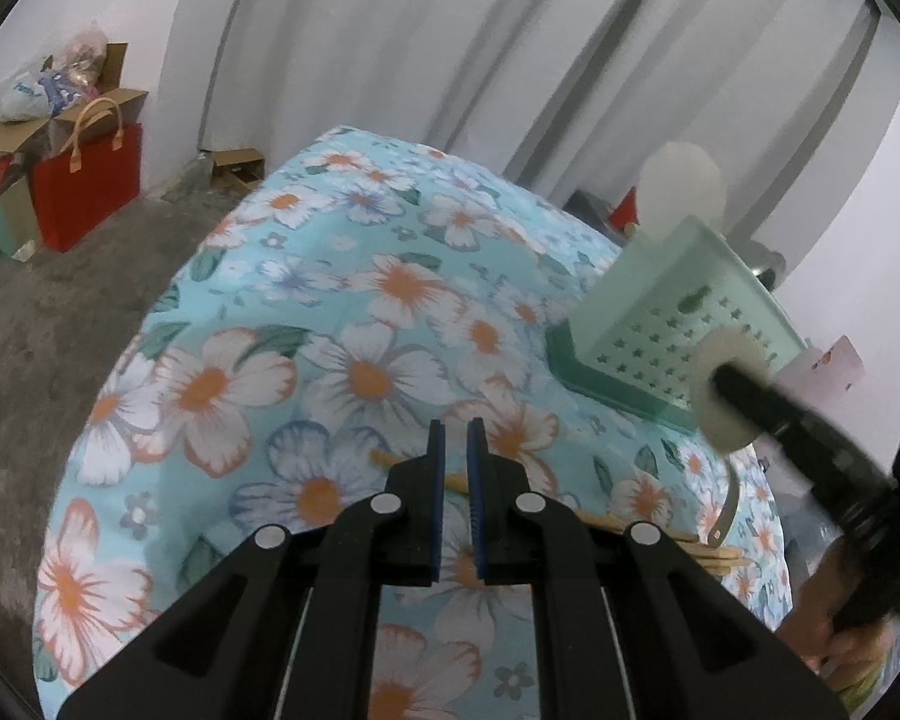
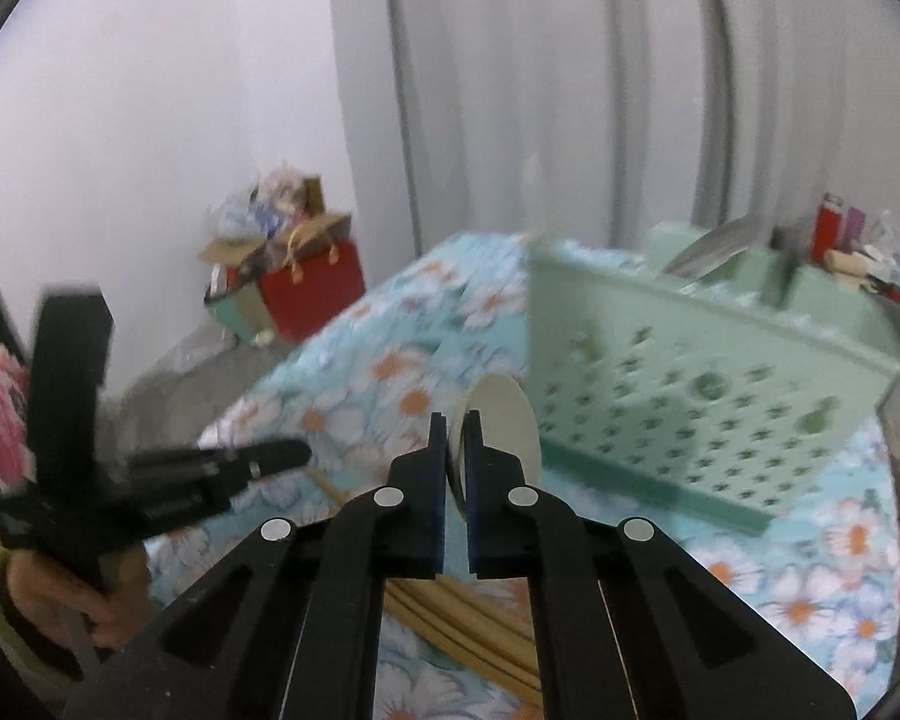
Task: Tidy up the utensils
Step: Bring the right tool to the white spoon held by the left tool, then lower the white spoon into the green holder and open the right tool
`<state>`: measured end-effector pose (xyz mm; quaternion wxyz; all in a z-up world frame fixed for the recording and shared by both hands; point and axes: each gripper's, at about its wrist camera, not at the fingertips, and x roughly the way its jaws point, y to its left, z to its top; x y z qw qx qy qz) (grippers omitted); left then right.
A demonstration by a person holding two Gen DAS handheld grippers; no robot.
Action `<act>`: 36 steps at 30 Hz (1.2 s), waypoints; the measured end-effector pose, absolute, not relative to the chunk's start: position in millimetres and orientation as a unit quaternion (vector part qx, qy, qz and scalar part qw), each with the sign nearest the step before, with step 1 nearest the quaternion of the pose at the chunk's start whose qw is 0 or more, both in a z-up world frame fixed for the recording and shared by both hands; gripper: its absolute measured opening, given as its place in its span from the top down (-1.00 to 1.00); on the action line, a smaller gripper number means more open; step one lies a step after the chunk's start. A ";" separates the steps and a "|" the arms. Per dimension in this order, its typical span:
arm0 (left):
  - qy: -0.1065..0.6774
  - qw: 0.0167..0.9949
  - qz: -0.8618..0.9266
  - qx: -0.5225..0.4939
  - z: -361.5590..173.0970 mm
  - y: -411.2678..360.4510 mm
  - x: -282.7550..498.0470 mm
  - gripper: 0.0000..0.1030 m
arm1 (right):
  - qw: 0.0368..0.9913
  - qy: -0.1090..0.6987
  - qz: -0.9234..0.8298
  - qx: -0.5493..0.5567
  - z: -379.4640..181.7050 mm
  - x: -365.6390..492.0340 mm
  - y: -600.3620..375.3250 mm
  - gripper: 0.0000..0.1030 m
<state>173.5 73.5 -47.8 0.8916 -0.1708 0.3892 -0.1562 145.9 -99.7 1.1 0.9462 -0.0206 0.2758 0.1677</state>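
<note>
The right gripper (image 2: 456, 438) is clamped on a small cream-white round saucer (image 2: 504, 426), its blue-lined pads pinching the near rim so the disc stands on edge, lifted off the floral tablecloth (image 2: 822, 576). From the left wrist view the same saucer (image 1: 729, 387) shows face-on at the tip of the right gripper (image 1: 732, 381), held in front of the pale green perforated utensil rack (image 1: 684, 324).

The saucer looks thin, rigid and light, probably plastic or melamine, though ceramic cannot be ruled out from these views. The surface appears smooth, so a pinch on the rim alone could let it swivel or slip. A deeper bite, with the pads well past the rim onto the flat of the disc, would likely hold steadier. If it is ceramic it would chip when knocked against the rack wall, so gentle seating is the wiser course.

Just right of and beyond the saucer stands the rack (image 2: 708, 384); a larger grey plate (image 2: 714, 249) already leans in a far slot. Below the gripper, on the cloth, lie wooden chopsticks (image 2: 450, 618), long, light and stiff, best taken near the middle.

The left gripper (image 1: 456, 438) is clenched with nothing between its pads, hovering above the cloth (image 1: 330, 300) near more chopsticks (image 1: 660, 540). A metal utensil handle (image 1: 727, 507) lies to the right of them.
</note>
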 end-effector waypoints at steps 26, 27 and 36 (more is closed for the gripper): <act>0.427 0.879 -0.192 -0.091 -61.6 18.6 156.7 0.87 | 0.939 0.033 0.274 0.205 149.1 149.7 -260.4 0.93; 0.427 0.879 -0.193 -0.091 -61.7 17.7 156.7 0.87 | 0.935 0.033 0.283 0.212 149.6 160.7 -262.2 0.93; 0.426 0.877 -0.202 -0.095 -62.2 16.5 157.3 0.87 | 0.922 0.069 0.302 0.233 113.5 230.6 -258.9 0.93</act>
